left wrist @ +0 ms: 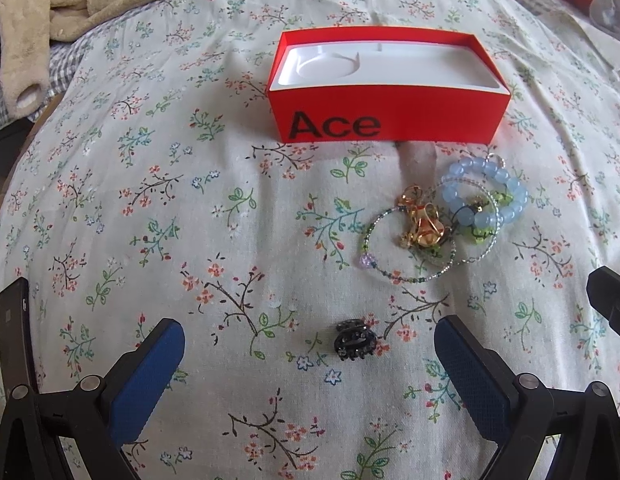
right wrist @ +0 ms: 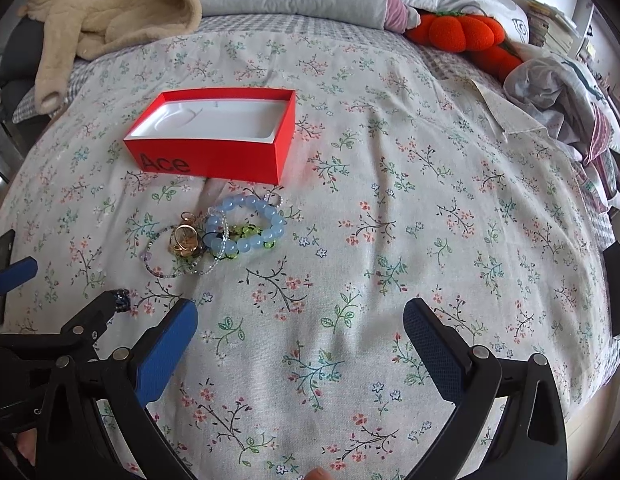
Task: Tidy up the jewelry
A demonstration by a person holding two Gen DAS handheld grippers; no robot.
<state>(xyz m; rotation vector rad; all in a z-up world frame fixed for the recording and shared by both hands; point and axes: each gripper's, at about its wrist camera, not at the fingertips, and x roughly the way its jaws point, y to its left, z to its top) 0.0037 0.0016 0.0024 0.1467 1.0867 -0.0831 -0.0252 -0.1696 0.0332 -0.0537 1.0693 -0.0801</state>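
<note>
Nothing packed yet: the open red cardboard box with white moulded insert [left wrist: 390, 80] sits empty, upper centre of the left wrist view, on the floral-print bed cover [left wrist: 149, 200]. Left gripper [left wrist: 310, 354] has its jaws wide apart and empty, straddling the small black claw hair clip [left wrist: 354, 341] low centre. My read: clip pick is the step in hand; next move needs a descent and a close on it, then a carry to the box. The tangled pile of pale blue bead bracelet, thin beaded strands and gold piece [right wrist: 217, 236] lies just below the box. Right gripper [right wrist: 299, 332] has its jaws apart, empty, over bare cover.
</note>
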